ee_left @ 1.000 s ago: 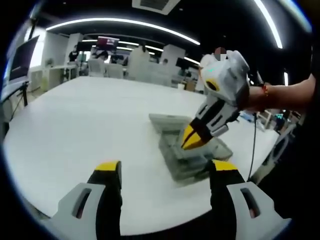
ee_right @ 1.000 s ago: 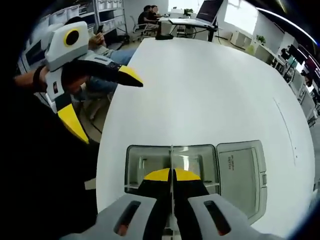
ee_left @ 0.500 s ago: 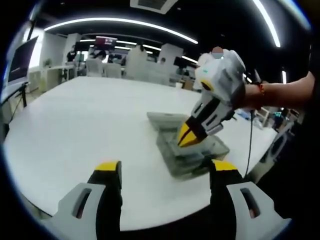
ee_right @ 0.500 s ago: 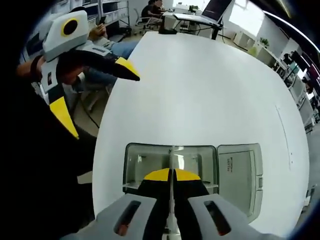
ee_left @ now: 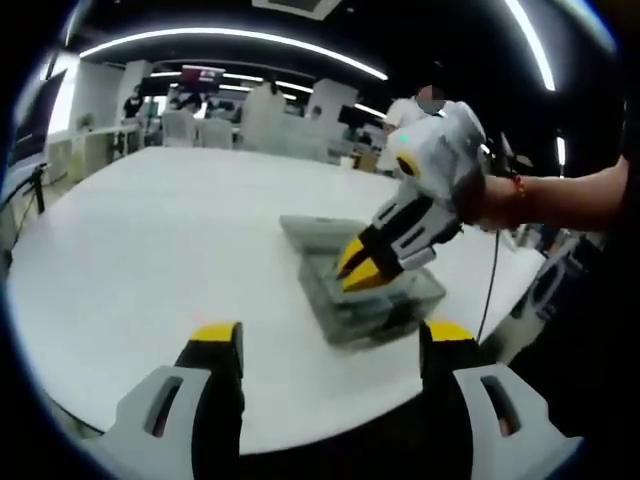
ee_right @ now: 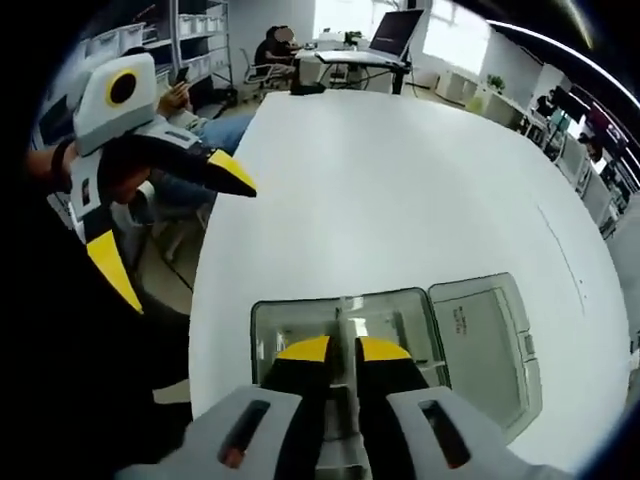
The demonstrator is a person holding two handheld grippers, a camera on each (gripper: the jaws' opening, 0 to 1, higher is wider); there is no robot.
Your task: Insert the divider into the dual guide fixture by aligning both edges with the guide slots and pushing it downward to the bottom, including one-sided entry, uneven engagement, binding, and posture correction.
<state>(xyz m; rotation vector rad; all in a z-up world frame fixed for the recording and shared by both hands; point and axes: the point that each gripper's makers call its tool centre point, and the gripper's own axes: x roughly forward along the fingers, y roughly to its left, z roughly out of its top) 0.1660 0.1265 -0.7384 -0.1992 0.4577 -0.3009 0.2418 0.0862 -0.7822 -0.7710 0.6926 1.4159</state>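
The divider (ee_right: 341,330), a thin clear plate, stands upright across the middle of the dual guide fixture (ee_right: 345,330), a clear tray near the table (ee_right: 400,180) edge with its hinged lid (ee_right: 485,335) lying open alongside. The right gripper (ee_right: 342,350) sits directly over the divider's top edge; its jaws stand slightly apart astride the plate, and whether they grip it cannot be told. In the left gripper view the fixture (ee_left: 365,290) shows under the right gripper (ee_left: 362,270). The left gripper (ee_left: 330,335) hovers off the table edge, jaws spread, empty. Judged: seating looks near done; press straight down evenly, watching both slot ends for tilt or binding.
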